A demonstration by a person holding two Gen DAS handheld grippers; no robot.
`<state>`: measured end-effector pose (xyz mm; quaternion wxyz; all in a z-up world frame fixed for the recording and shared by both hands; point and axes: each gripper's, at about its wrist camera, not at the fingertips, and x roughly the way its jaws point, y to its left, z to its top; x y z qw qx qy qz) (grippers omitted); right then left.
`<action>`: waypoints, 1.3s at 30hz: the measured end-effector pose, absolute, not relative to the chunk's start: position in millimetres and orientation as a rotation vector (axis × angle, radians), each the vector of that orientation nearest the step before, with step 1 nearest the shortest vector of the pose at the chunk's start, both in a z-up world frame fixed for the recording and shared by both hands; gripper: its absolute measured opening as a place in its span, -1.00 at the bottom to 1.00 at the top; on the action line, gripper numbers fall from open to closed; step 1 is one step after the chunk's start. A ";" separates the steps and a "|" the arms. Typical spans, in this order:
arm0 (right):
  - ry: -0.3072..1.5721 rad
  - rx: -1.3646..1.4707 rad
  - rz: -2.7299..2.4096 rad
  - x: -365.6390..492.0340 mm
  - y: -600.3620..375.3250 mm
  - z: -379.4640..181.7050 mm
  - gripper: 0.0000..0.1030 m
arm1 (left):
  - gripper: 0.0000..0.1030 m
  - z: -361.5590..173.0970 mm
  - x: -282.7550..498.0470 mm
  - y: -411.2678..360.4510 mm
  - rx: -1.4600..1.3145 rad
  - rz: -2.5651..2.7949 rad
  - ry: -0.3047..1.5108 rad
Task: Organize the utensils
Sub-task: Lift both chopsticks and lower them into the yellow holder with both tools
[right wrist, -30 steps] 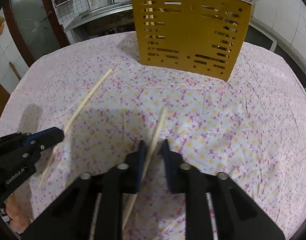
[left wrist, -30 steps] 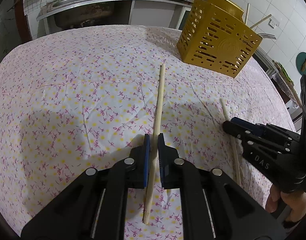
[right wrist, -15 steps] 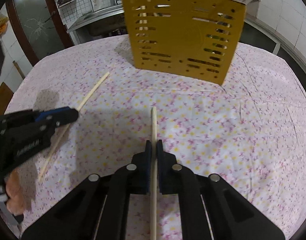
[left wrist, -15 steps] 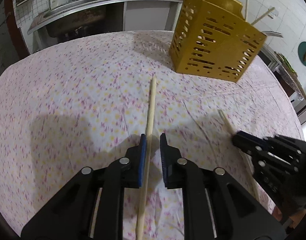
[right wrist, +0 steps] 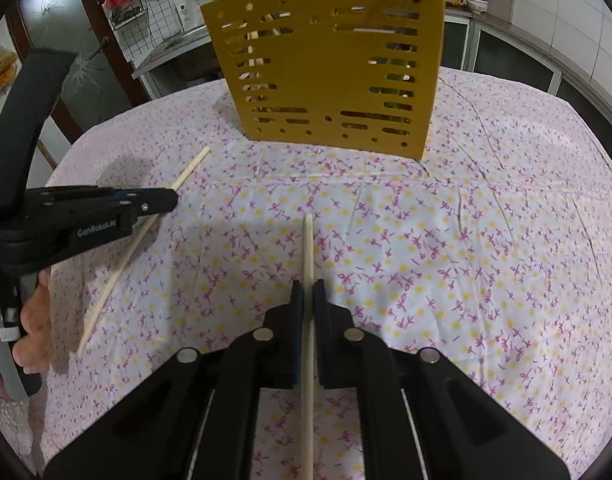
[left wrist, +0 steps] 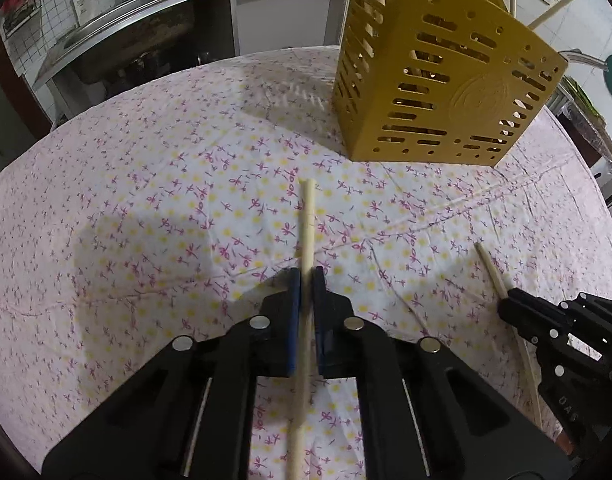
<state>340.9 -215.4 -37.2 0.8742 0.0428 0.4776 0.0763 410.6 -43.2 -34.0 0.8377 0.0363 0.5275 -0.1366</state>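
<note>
My left gripper [left wrist: 306, 276] is shut on a pale wooden chopstick [left wrist: 307, 228] and holds it lifted above the floral tablecloth. My right gripper [right wrist: 308, 288] is shut on a second chopstick [right wrist: 308, 248], also lifted. Each gripper with its chopstick also shows in the other view: the right gripper [left wrist: 506, 304] with its chopstick [left wrist: 489, 266], and the left gripper [right wrist: 173, 200] with its chopstick [right wrist: 191, 170]. The yellow slotted utensil holder [left wrist: 438, 76] stands ahead at the far side of the table and holds several utensils; it also shows in the right wrist view [right wrist: 334, 68].
The table has a pink and yellow floral cloth [left wrist: 165, 200]. A kitchen counter with a sink [left wrist: 117, 24] runs behind the table. A tiled wall [right wrist: 578, 8] is at the right.
Both grippers have lifted their chopsticks off the cloth and moved forward toward the yellow holder, which looks larger. The right gripper's jaws closed onto its chopstick.
</note>
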 end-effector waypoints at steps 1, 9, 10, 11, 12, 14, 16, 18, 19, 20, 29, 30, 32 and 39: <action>0.991 0.093 0.162 339.8 -218.4 -36.0 -0.89 | -0.92 -31.8 409.5 -41.7 0.065 -0.292 1.110; 0.856 0.159 0.173 328.0 -246.8 -2.0 -0.89 | -0.92 25.4 375.2 -38.9 -0.047 -0.392 0.865; 0.827 0.173 0.177 326.7 -251.6 4.8 -0.89 | -0.92 33.2 371.9 -40.4 -0.055 -0.403 0.828; 0.808 0.181 0.175 325.0 -255.3 9.2 -0.89 | -0.92 39.4 368.2 -43.3 -0.062 -0.414 0.797; 0.781 0.195 0.174 323.2 -260.6 15.4 -0.89 | -0.92 48.0 364.4 -45.4 -0.078 -0.428 0.757; 0.727 0.228 0.192 321.1 -268.3 26.0 -0.89 | -0.92 58.1 361.5 -45.4 -0.110 -0.448 0.709; 0.664 0.242 0.200 317.6 -275.0 36.4 -0.89 | -0.92 67.5 357.8 -48.2 -0.136 -0.469 0.650; 0.598 0.249 0.210 314.5 -279.1 46.8 -0.89 | -0.92 72.8 355.5 -59.0 -0.129 -0.480 0.618; 0.577 0.248 0.206 313.4 -280.3 49.0 -0.89 | -0.92 73.6 356.4 -63.2 -0.131 -0.485 0.610; 0.556 0.253 0.207 313.5 -281.8 52.9 -0.89 | -0.92 74.7 353.3 -63.3 -0.137 -0.489 0.605; 0.402 0.276 0.235 317.0 -291.9 74.3 -0.89 | -0.92 81.1 362.2 -71.8 -0.141 -0.532 0.563; 0.381 0.277 0.232 319.1 -293.1 77.6 -0.89 | -0.92 82.4 359.7 -72.4 -0.140 -0.530 0.558; 0.335 0.293 0.246 321.6 -297.4 84.3 -0.89 | -0.92 88.1 362.6 -72.1 -0.141 -0.523 0.550; 0.285 0.280 0.289 325.8 -294.1 94.1 -0.89 | -0.92 98.9 366.4 -69.6 -0.115 -0.498 0.545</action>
